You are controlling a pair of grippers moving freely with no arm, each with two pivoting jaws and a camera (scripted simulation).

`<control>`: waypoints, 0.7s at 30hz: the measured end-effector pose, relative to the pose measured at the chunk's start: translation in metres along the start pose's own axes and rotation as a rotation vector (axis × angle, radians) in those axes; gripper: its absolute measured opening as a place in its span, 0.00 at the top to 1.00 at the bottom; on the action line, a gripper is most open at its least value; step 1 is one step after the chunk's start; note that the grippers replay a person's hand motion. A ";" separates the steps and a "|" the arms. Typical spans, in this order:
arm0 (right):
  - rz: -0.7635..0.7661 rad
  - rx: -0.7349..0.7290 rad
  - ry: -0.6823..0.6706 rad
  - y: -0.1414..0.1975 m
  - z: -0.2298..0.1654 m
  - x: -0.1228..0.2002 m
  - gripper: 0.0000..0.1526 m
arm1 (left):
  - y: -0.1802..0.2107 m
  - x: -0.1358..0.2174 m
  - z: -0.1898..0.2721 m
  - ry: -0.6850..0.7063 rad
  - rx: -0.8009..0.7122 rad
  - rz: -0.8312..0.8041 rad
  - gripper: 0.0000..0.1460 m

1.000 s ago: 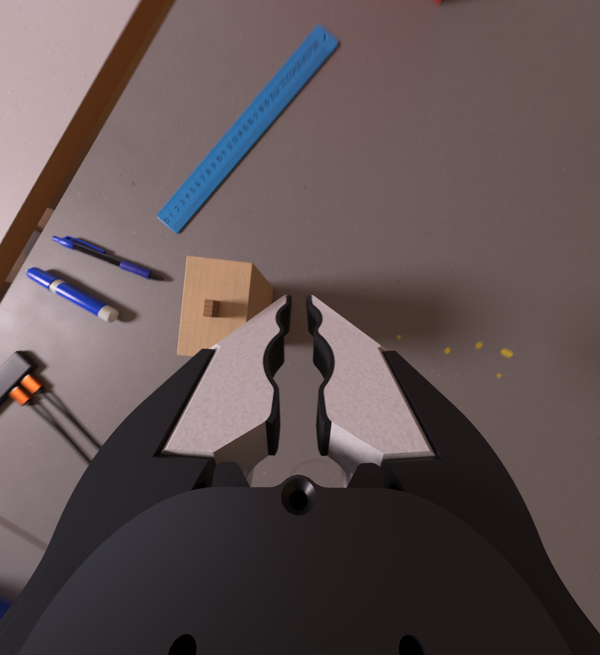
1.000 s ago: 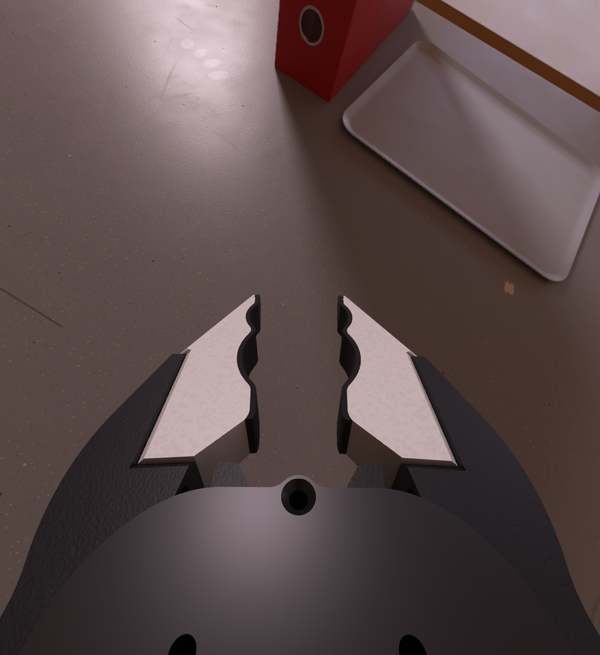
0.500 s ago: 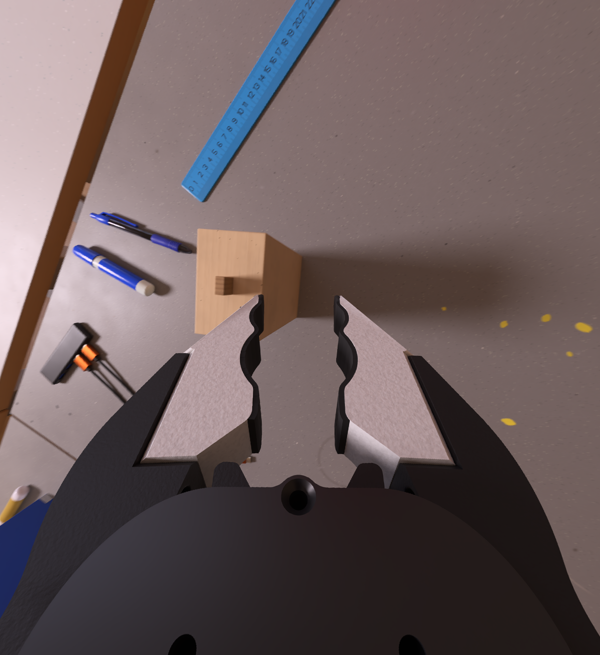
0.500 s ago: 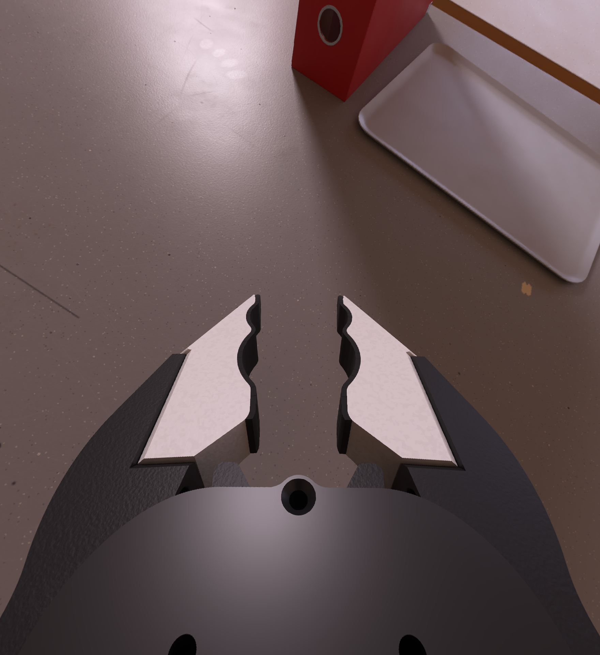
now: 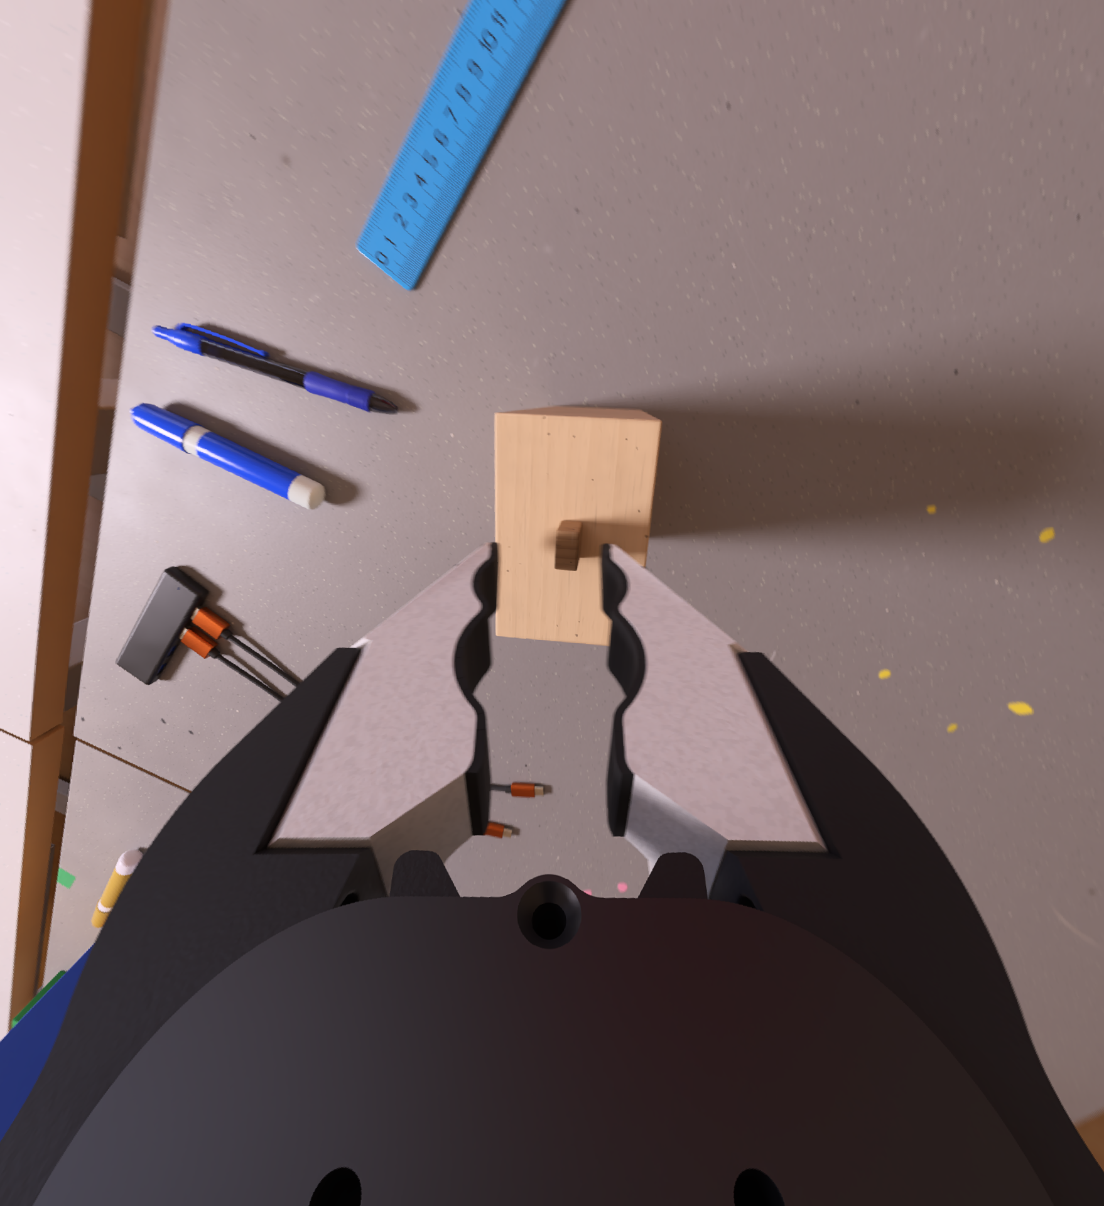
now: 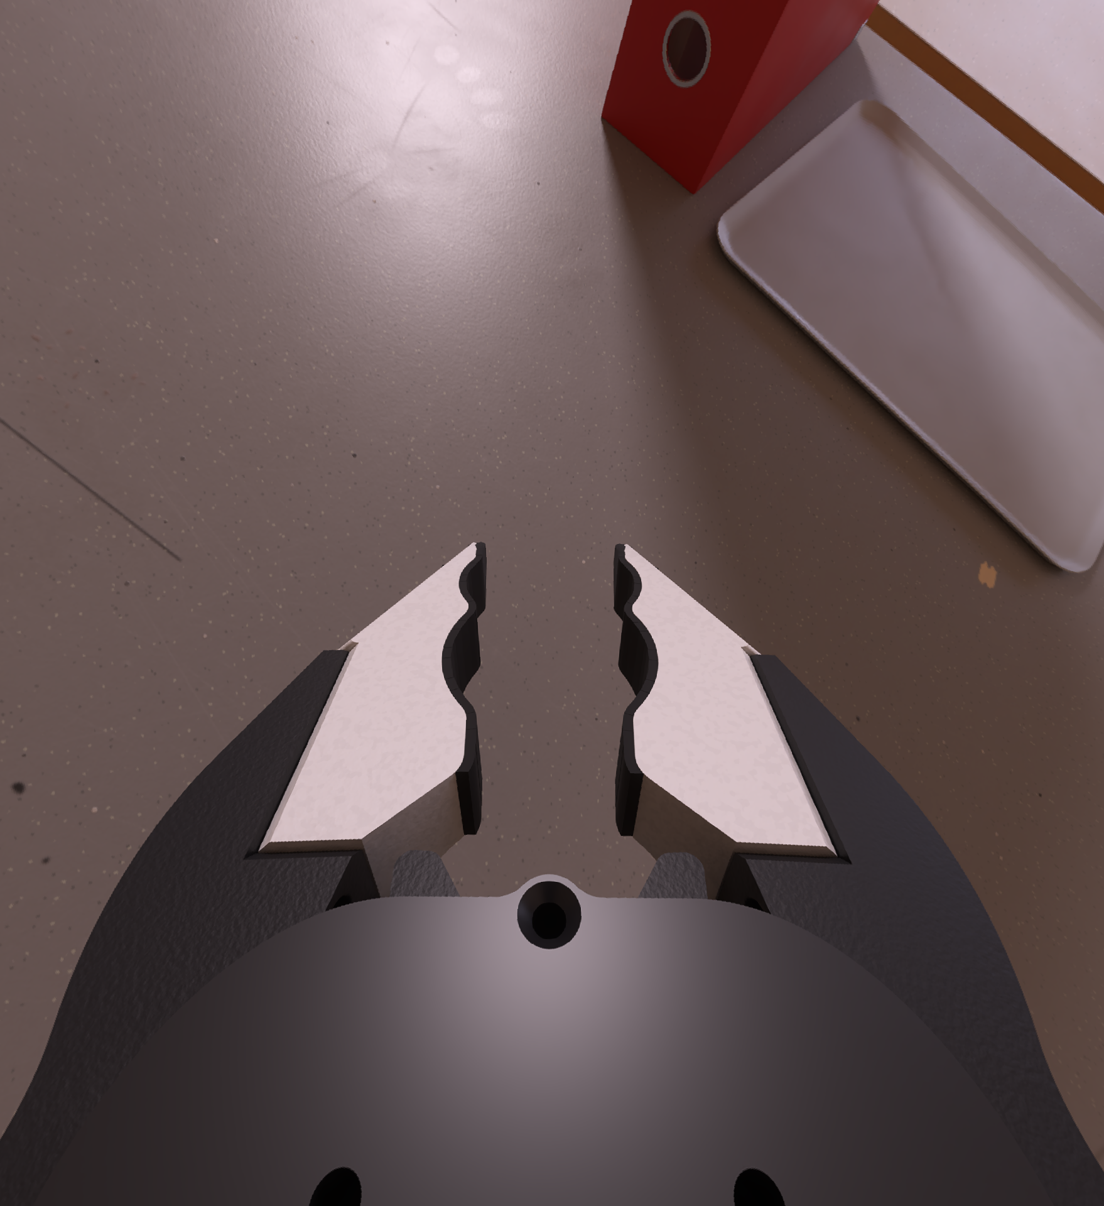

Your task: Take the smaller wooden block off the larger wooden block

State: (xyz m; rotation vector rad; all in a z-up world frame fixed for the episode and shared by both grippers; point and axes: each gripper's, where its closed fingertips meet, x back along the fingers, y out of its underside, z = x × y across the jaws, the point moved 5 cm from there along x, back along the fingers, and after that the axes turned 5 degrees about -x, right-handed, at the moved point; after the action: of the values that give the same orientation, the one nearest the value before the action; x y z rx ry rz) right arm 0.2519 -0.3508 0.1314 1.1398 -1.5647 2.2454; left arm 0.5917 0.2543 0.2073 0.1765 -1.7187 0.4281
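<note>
Smaller wooden block [image 5: 567,545]: a dark-brown piece sitting on the top face of the larger wooden block [image 5: 575,515], toward the right half of that face; its long axis is running toward and away from the camera, and it is lying between the fingertips of the left hand-held gripper [image 5: 548,551].
Larger wooden block: pale wood, standing on the grey counter [image 5: 797,293], its top face stretching away from the camera.
Left hand-held gripper: jaws spread moderately, holding nothing; the tips are sitting either side of the larger block's near part, and whether they are touching it cannot be told.
Around the block: a blue ruler [image 5: 458,137] lying diagonally beyond it; a blue pen [image 5: 275,369] and a blue marker [image 5: 226,453] lying to its left; a grey hub [image 5: 158,626] with orange plugs nearer the counter edge.
Right hand-held gripper [image 6: 549,555]: jaws moderately apart, gripping nothing, hovering over bare counter [image 6: 275,326].
Far right: a red box [image 6: 725,85] with a round hole, standing just beside a white tray [image 6: 797,274].
</note>
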 end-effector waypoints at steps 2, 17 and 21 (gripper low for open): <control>-0.007 0.006 0.009 0.003 0.000 0.003 0.75 | 0.001 -0.003 0.003 0.036 -0.018 -0.053 0.94; 0.206 0.066 0.063 -0.040 -0.025 0.026 0.76 | 0.032 0.013 0.132 -0.650 -0.097 0.327 0.96; 0.215 0.082 0.043 -0.042 -0.035 0.021 0.76 | 0.050 0.004 0.201 -0.738 -0.191 0.426 0.96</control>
State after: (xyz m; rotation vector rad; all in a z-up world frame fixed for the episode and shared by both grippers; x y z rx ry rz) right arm 0.2429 -0.3080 0.1702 0.9775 -1.6640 2.4725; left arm 0.3893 0.2243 0.1745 -0.2061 -2.5272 0.5447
